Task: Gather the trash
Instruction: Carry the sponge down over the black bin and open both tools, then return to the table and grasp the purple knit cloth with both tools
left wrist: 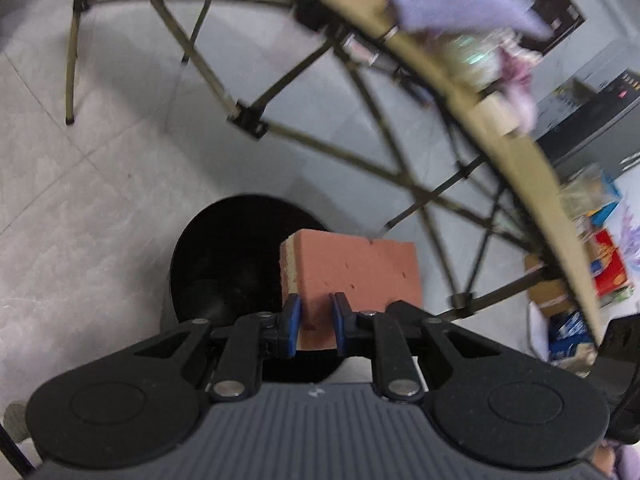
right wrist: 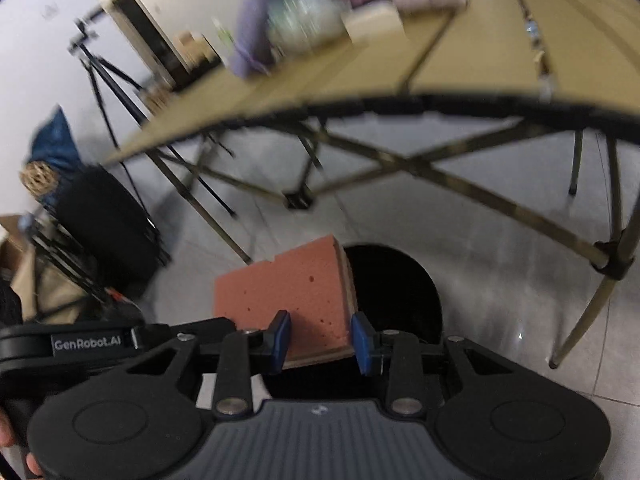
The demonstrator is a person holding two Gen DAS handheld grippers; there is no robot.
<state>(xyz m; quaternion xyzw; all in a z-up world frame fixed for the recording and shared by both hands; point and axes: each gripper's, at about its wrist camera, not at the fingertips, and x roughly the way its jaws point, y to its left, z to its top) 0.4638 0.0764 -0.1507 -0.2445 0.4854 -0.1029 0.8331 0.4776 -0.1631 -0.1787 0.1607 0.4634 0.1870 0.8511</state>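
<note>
Both the left gripper point(left wrist: 316, 326) and the right gripper point(right wrist: 321, 340) pinch one pink sponge point(left wrist: 352, 276) between their blue pads, holding it over a black bin point(left wrist: 224, 256) on the floor beside the table point(right wrist: 460, 60).

I see a pink sponge point(left wrist: 356, 276), matt and porous, pitted with small holes, with a paler layer along one edge. The left claw point(left wrist: 316, 326) has smooth blue pads on matt black plastic links with shiny metal rivets. My worktop point(right wrist: 460, 60) looks like tan slatted wood, dull in finish. The floor tiles point(left wrist: 80, 184) are pale grey and faintly glossy. The bin point(right wrist: 404, 280) is matt black.
</note>
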